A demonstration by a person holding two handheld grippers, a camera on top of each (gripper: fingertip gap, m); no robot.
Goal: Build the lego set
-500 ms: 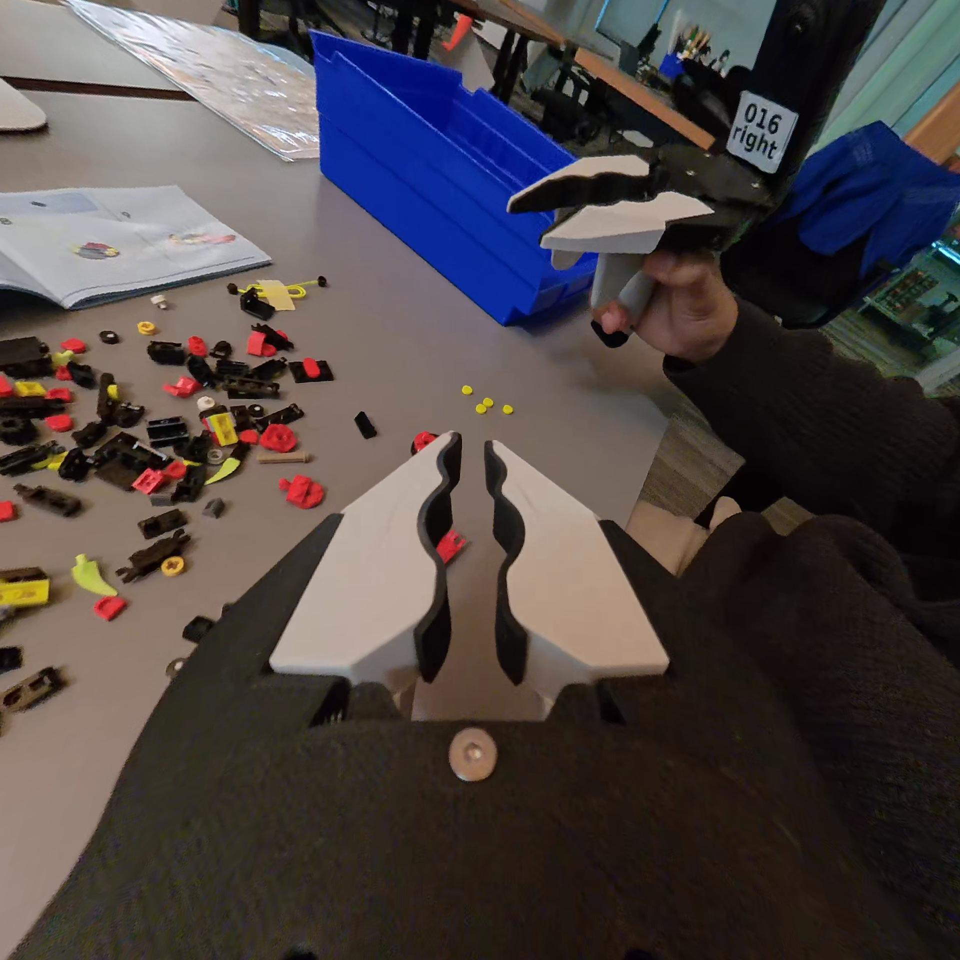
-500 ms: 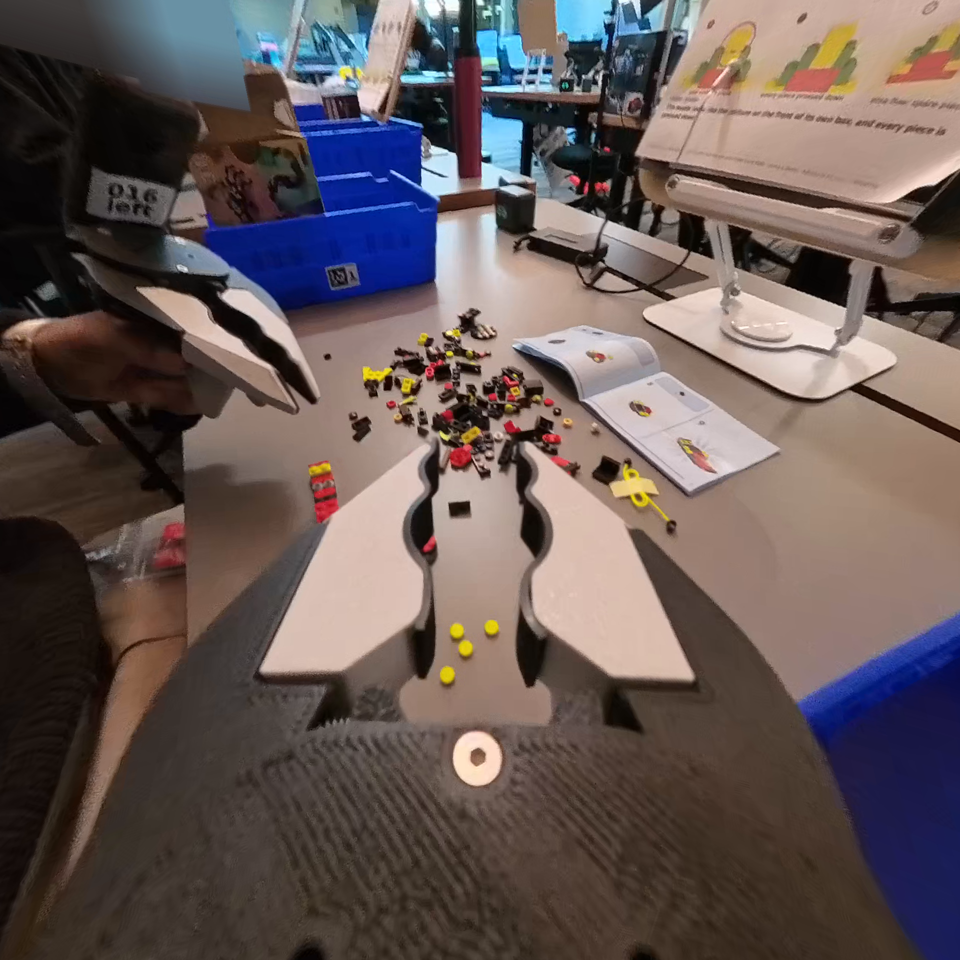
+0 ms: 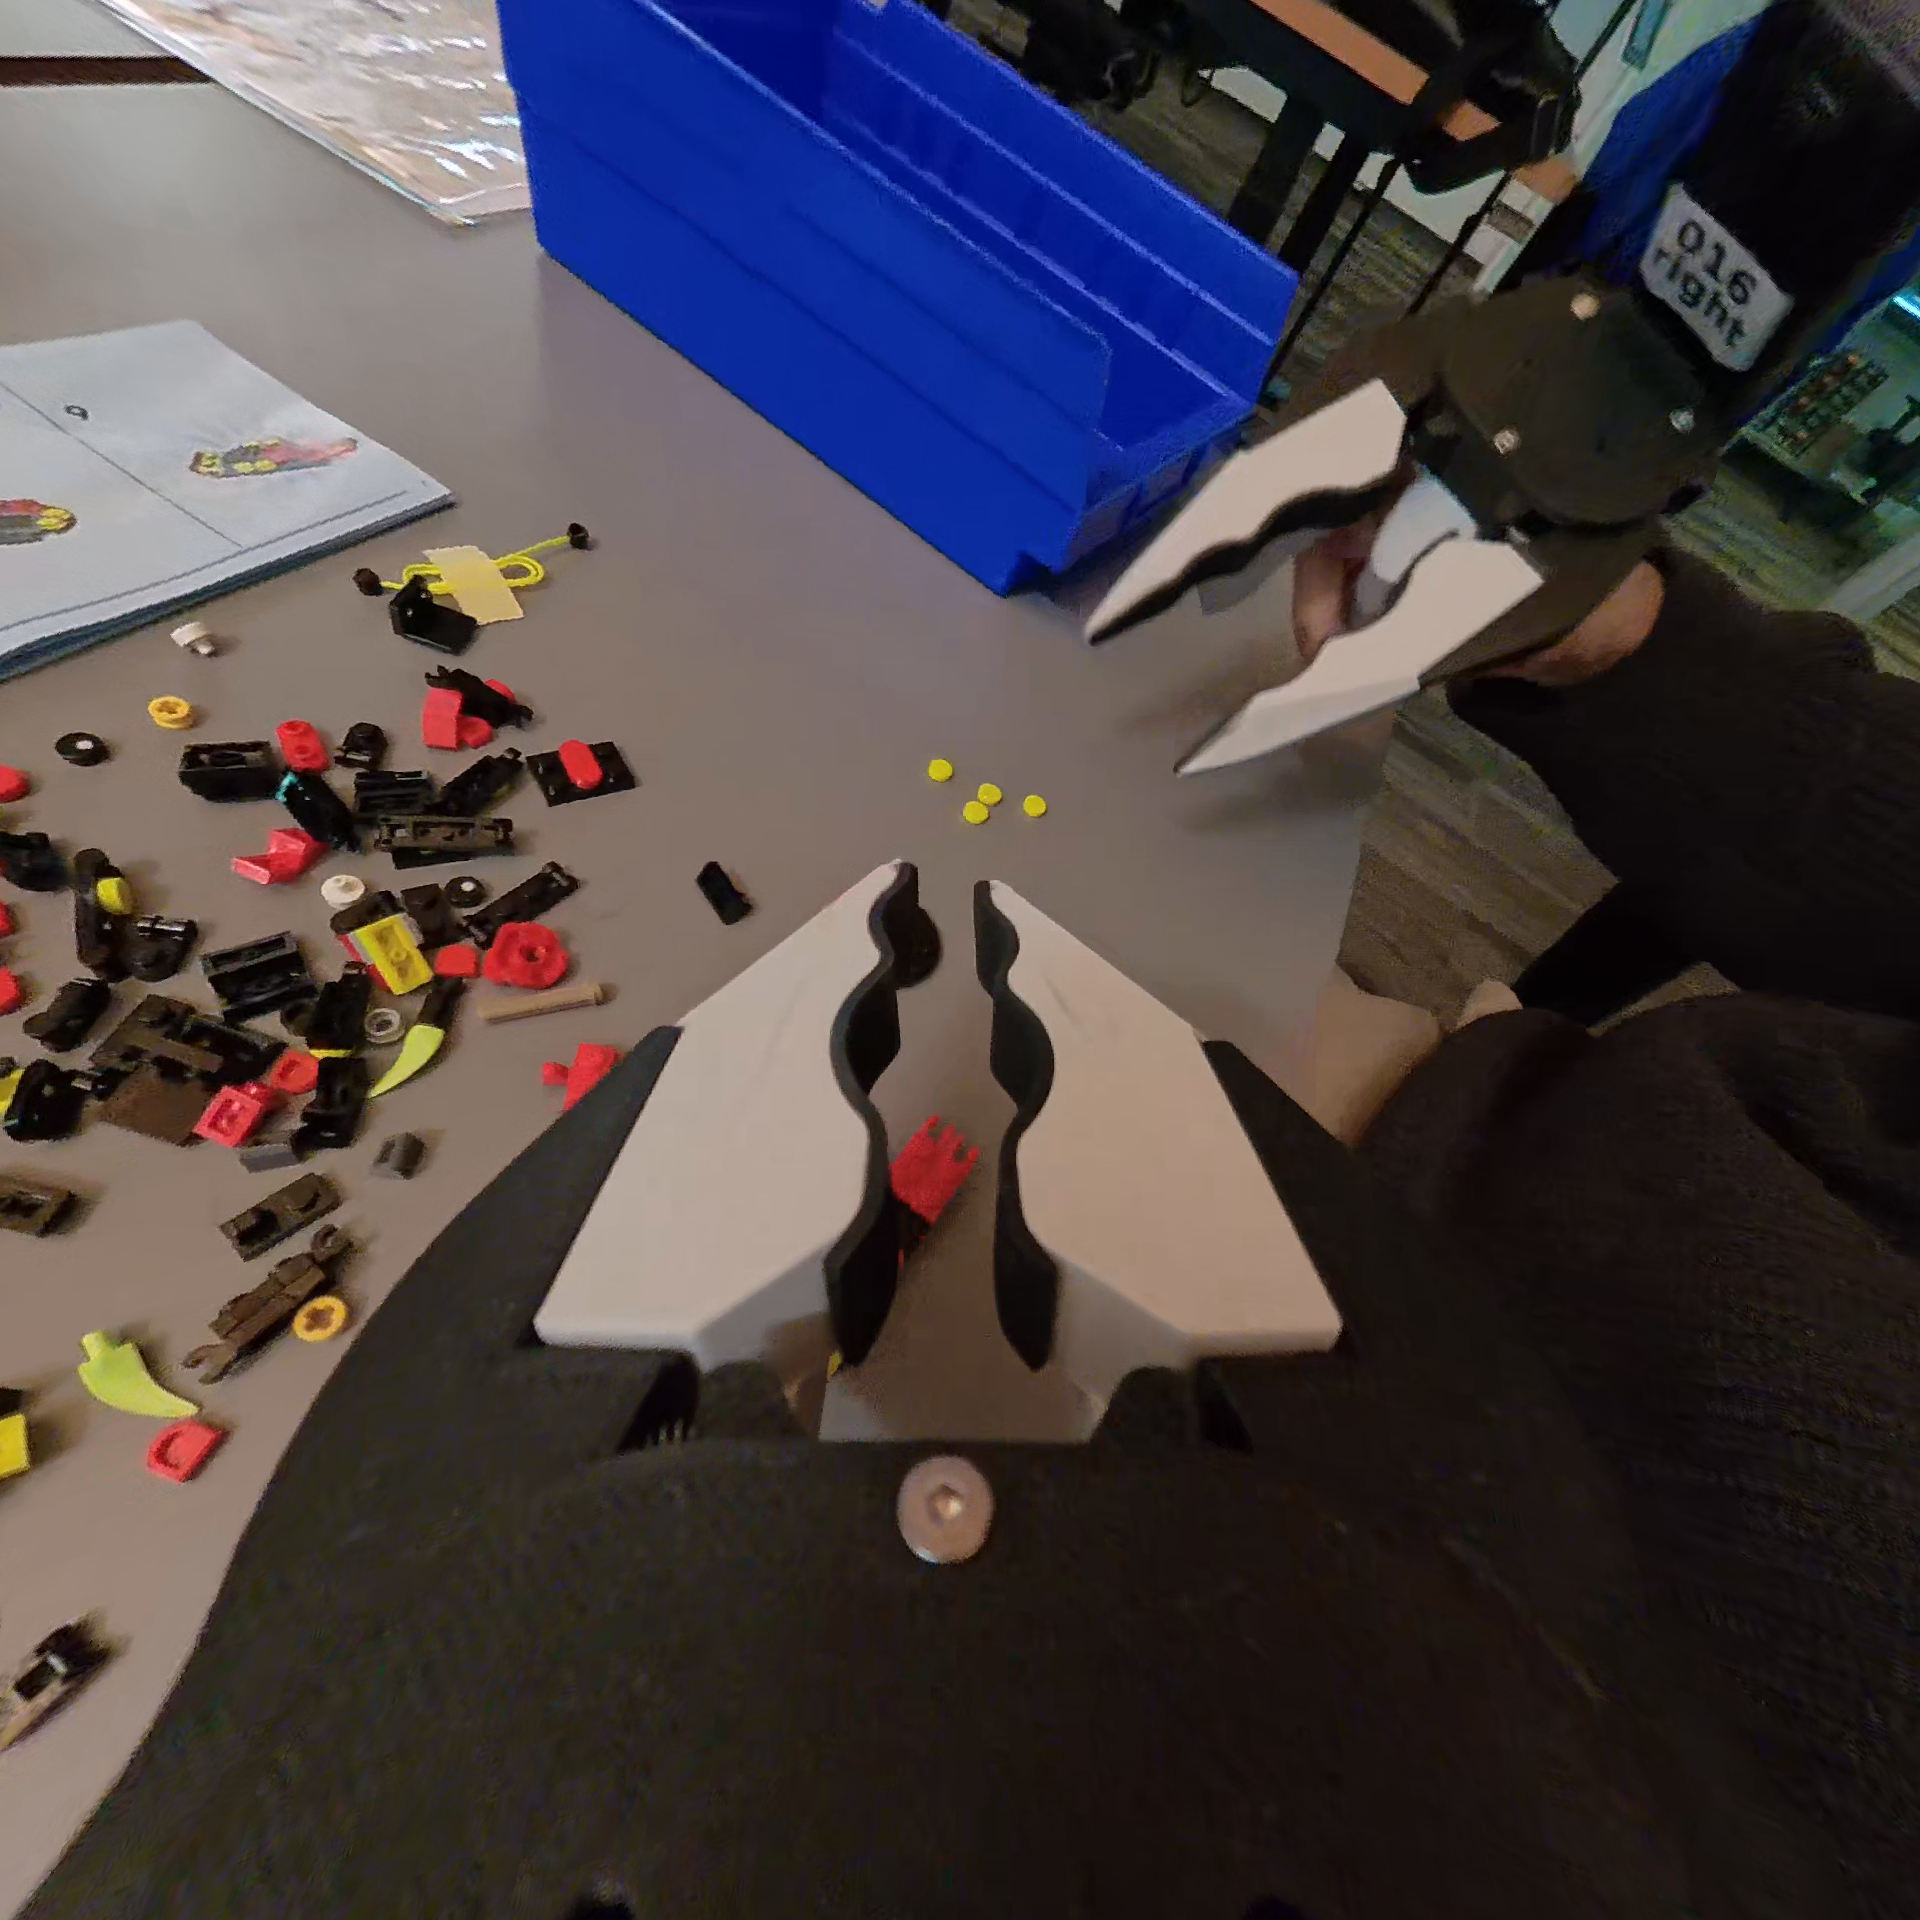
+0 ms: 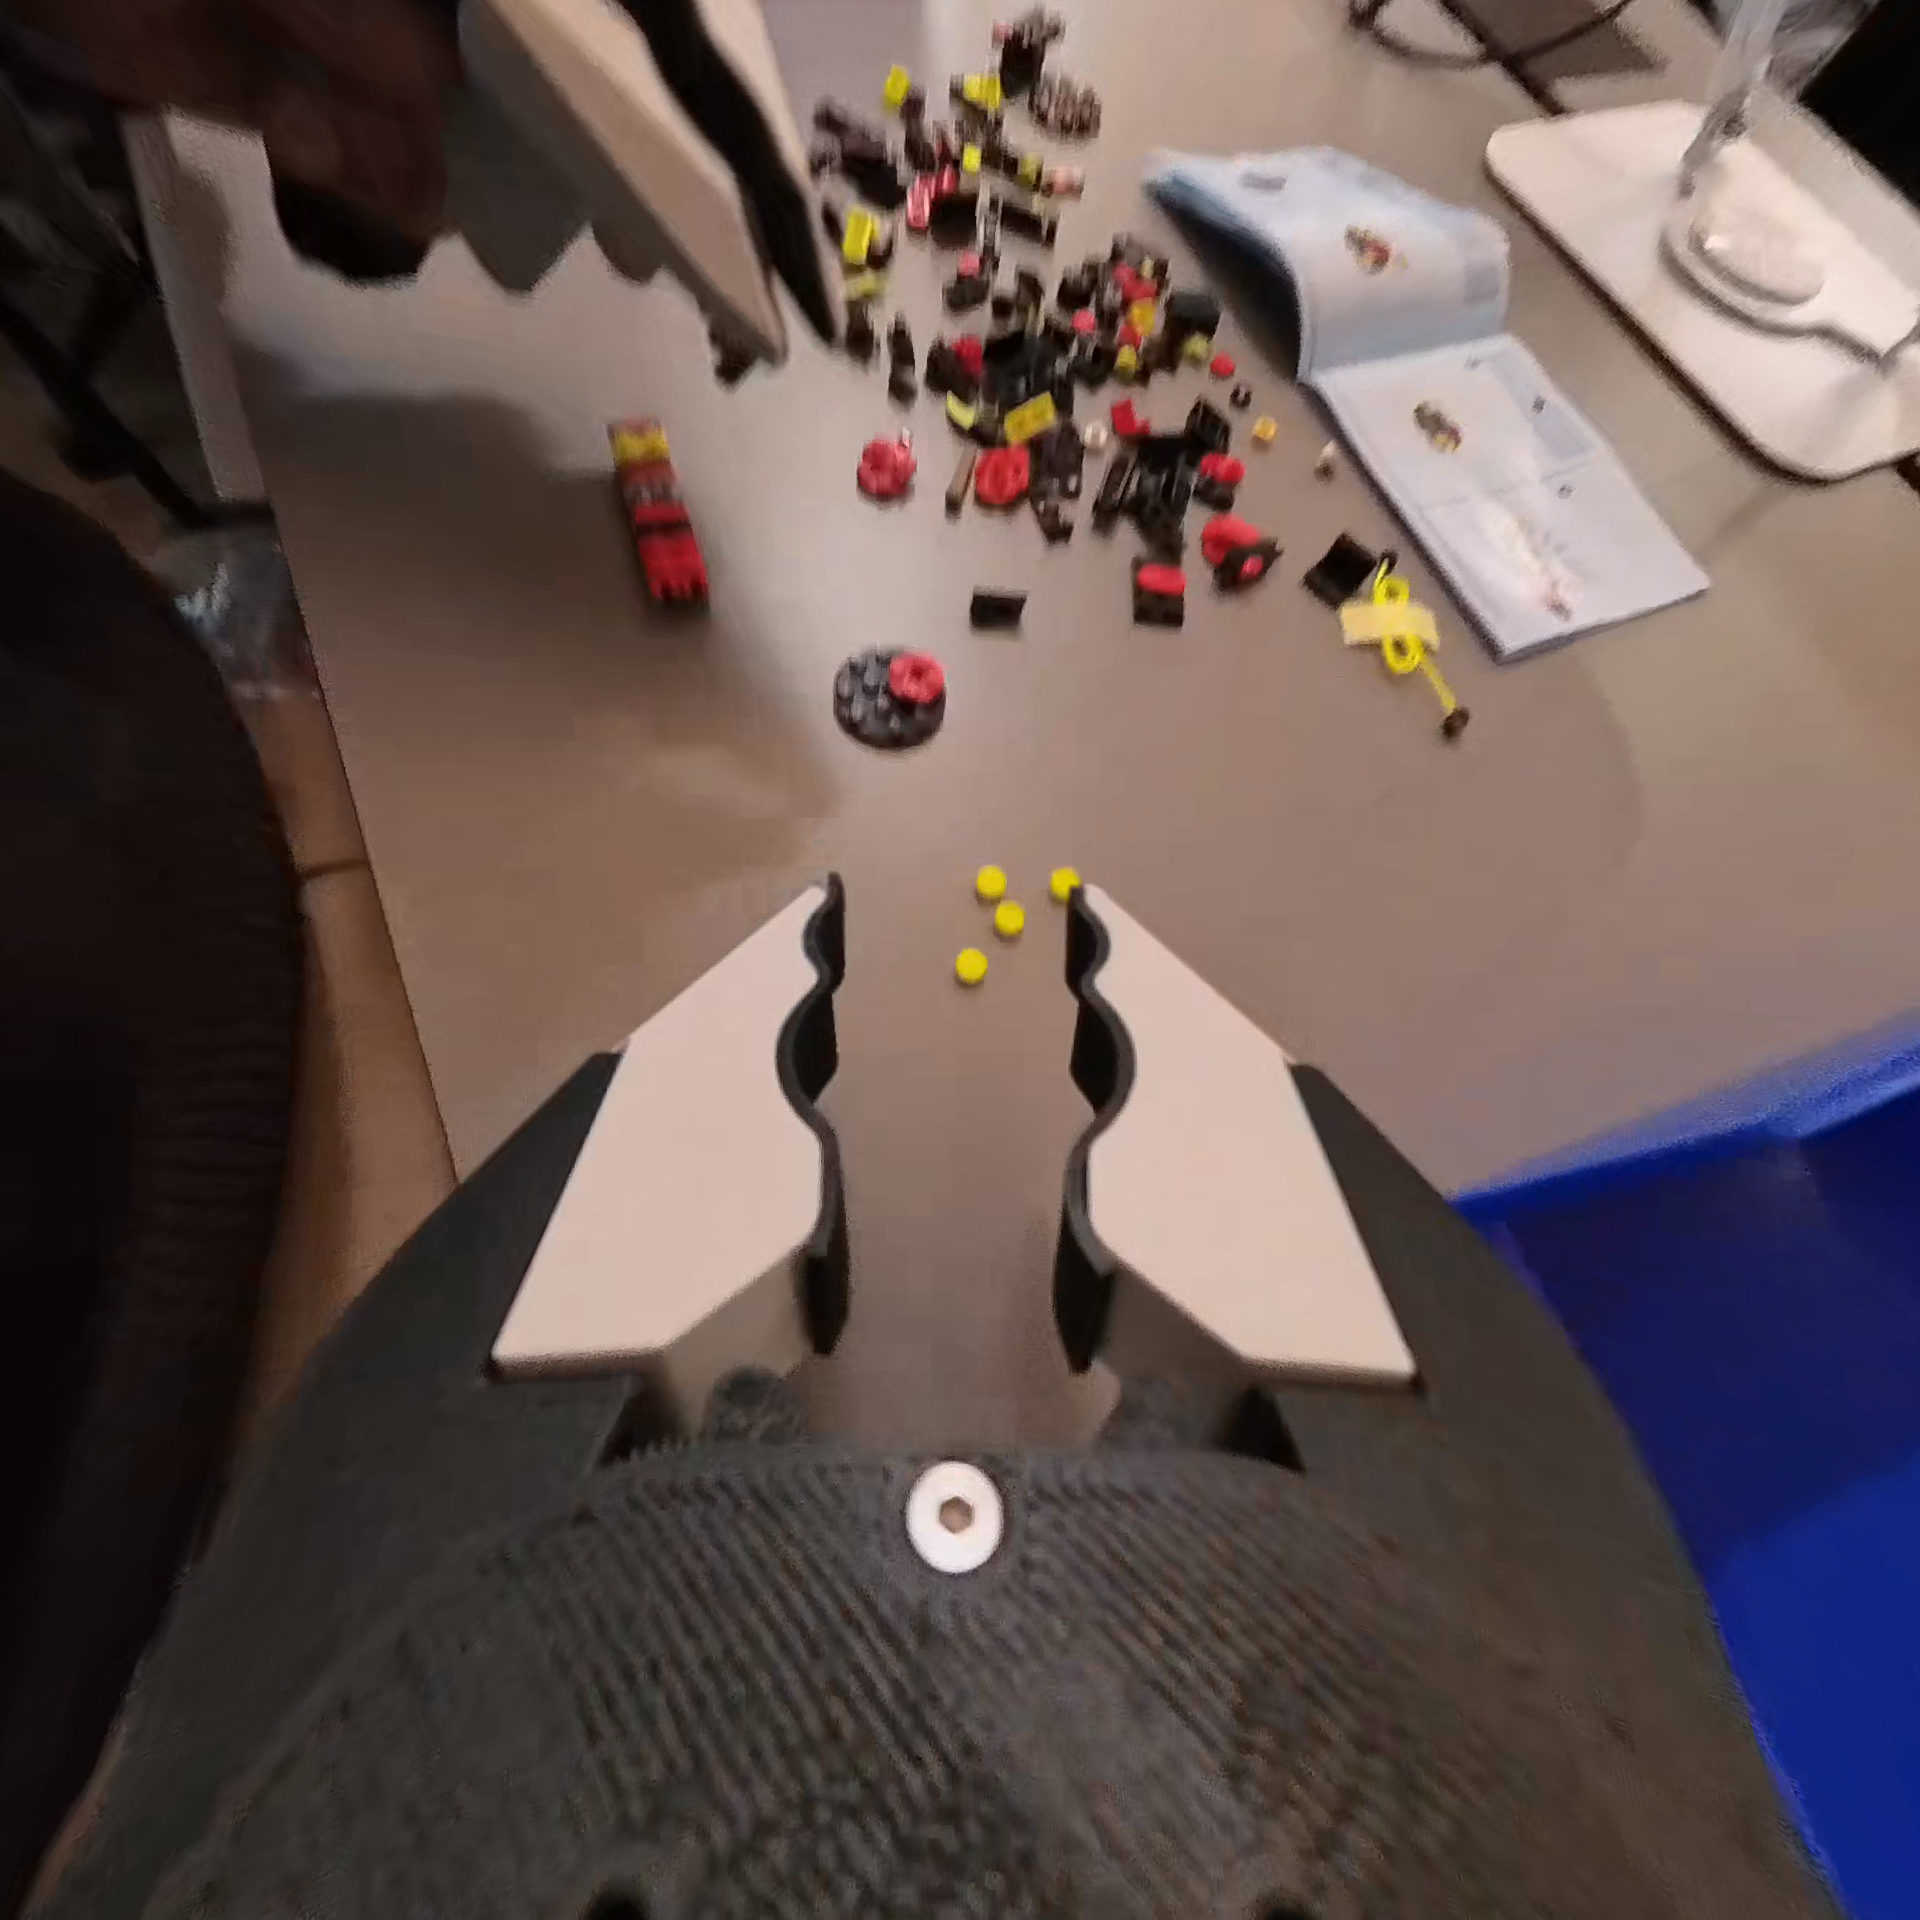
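Right tool (image 4: 951, 902) hovers spread above four yellow studs (image 4: 1006, 918).

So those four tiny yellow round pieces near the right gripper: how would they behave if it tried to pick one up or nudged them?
The yellow rounds look small, flat and smooth, so they would probably slide or scatter when nudged. The open right gripper has broad fingers, so pinching one alone looks fiddly. They lie loose on the table, likely very light.
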